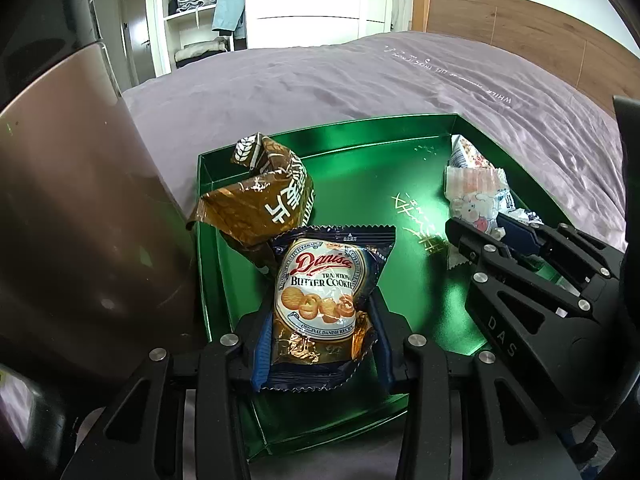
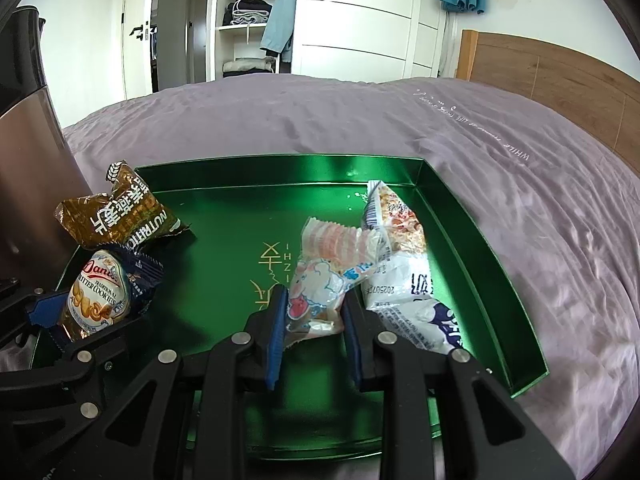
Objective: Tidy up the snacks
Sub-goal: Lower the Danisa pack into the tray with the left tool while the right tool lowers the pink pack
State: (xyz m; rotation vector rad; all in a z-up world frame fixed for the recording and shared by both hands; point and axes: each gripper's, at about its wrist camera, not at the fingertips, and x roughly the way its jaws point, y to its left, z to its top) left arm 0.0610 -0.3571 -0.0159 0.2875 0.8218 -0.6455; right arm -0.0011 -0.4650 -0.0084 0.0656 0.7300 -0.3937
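Observation:
A shiny green tray (image 1: 360, 184) (image 2: 224, 248) lies on a purple bedspread. My left gripper (image 1: 320, 344) (image 2: 84, 312) is shut on a blue Danisa butter cookie pack (image 1: 320, 300) (image 2: 100, 292) at the tray's left side. A brown and gold snack bag (image 1: 260, 192) (image 2: 116, 212) leans on the tray's left wall just beyond it. My right gripper (image 2: 314, 320) (image 1: 492, 232) is shut on a white and pink snack packet (image 2: 324, 276) (image 1: 476, 196) over the tray's right half. A white bag with blue print (image 2: 404, 272) lies against that packet on its right.
A large metallic brown appliance (image 1: 80, 208) (image 2: 28, 168) stands close against the tray's left side. The purple bedspread (image 1: 360, 80) (image 2: 520, 200) stretches beyond and to the right. A wooden headboard (image 1: 520, 28) and a white wardrobe (image 2: 352, 20) stand at the back.

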